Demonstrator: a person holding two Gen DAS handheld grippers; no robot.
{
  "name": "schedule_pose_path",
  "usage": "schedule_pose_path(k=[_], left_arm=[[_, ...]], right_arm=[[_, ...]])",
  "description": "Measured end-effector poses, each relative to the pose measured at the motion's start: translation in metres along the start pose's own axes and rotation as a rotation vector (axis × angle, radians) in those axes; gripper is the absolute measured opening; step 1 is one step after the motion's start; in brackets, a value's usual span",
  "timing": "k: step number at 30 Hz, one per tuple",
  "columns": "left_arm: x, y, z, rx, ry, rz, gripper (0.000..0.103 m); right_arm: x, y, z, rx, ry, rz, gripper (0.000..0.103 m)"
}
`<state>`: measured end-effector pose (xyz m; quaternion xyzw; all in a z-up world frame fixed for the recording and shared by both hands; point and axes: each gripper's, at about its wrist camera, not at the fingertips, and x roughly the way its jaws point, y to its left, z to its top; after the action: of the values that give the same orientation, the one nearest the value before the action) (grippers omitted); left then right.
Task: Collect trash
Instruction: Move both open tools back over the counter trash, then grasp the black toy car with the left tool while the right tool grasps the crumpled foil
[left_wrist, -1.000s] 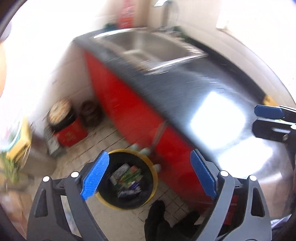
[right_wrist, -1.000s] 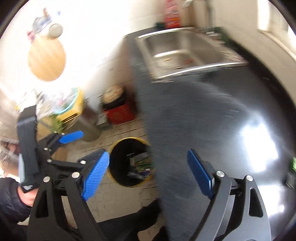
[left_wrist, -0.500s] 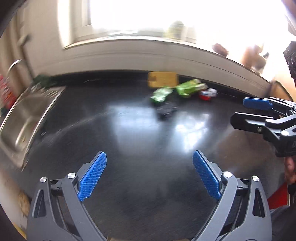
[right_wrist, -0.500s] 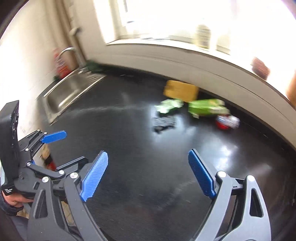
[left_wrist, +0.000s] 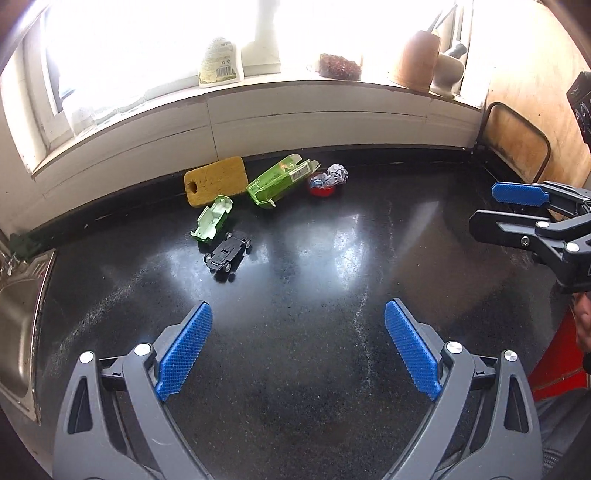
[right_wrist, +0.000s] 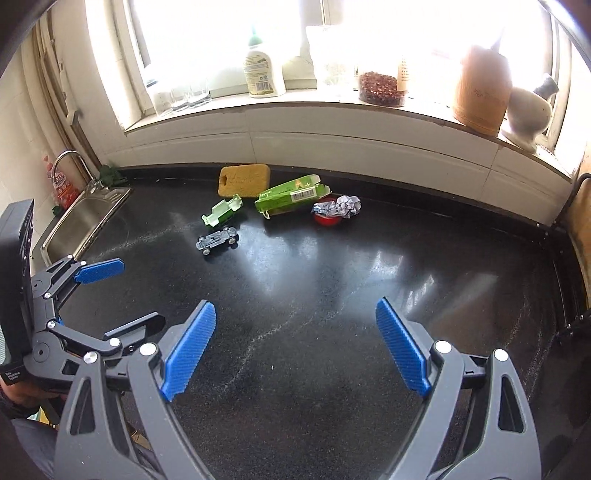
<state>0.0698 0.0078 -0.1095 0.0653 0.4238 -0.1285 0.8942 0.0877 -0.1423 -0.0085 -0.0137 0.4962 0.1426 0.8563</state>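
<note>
a small cluster of litter is lying at the back of the glossy black stone countertop (right_wrist: 332, 295), pushed up against the white tiled ledge under the window, probably because that is where odds and ends get shoved out of the working area. in it, a torn-open green cardboard carton (right_wrist: 291, 195) is resting on its side, a crumpled ball of grey foil paper (right_wrist: 341, 206) is sitting on top of a small red round lid (right_wrist: 328, 219), and a pale green plastic toy-car shell (right_wrist: 223, 211) is lying upturned just beside its dark wheeled chassis (right_wrist: 217, 240). a yellow porous sponge (right_wrist: 243, 180) is leaning at the ledge behind them; it looks more like a cleaning tool than trash. the steel sink (right_wrist: 83, 221) is off to the left.

the left gripper (left_wrist: 298, 349) is hanging over bare countertop with its blue ribbed pads spread wide, nothing between them and nothing touched. the right gripper (right_wrist: 295, 347) is doing the same beside it, jaws wide apart and empty. both are tilting down toward the counter, well apart from the litter, which suggests a reach toward the cluster is the next step and no piece is being gripped yet
</note>
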Motion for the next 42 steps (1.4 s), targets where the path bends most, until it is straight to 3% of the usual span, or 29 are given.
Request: schedule_pose_path(k=[11,23,27,31,33,34,36,37,39,42], left_arm=[[0.043,0.031,0.015,-0.005,0.030,0.050,0.092],[0.159,0.085,0.037,0.045,0.140,0.069,0.088],[0.182,0.094,0.035,0.011,0.182,0.044,0.083],[0.185,0.093,0.036,-0.012,0.152,0.034,0.081],[0.185,0.091,0.037,-0.016,0.145,0.037,0.077],[0.185,0.090,0.038,-0.016,0.143,0.036,0.075],[0.184,0.086,0.039,-0.007,0.137,0.035,0.061],[0.184,0.084,0.040,-0.003,0.137,0.032,0.056],[0.182,0.078,0.041,0.009,0.141,0.033,0.036],[0.177,0.075,0.041,-0.007,0.153,0.019,0.035]], right_arm=[[0.044,-0.010,0.029,-0.008,0.042,0.026,0.086],[0.149,-0.052,0.084,0.064,0.146,0.002,0.085],[0.198,-0.065,0.103,0.054,0.192,-0.014,0.075],[0.233,-0.075,0.116,0.057,0.218,-0.018,0.070],[0.248,-0.077,0.120,0.046,0.236,-0.014,0.065],[0.252,-0.077,0.120,0.039,0.245,-0.014,0.055],[0.260,-0.077,0.119,0.028,0.266,0.001,0.039],[0.259,-0.076,0.118,0.020,0.260,-0.001,0.036],[0.256,-0.073,0.117,0.004,0.248,-0.004,0.033],[0.241,-0.070,0.115,0.004,0.220,0.003,0.032]])
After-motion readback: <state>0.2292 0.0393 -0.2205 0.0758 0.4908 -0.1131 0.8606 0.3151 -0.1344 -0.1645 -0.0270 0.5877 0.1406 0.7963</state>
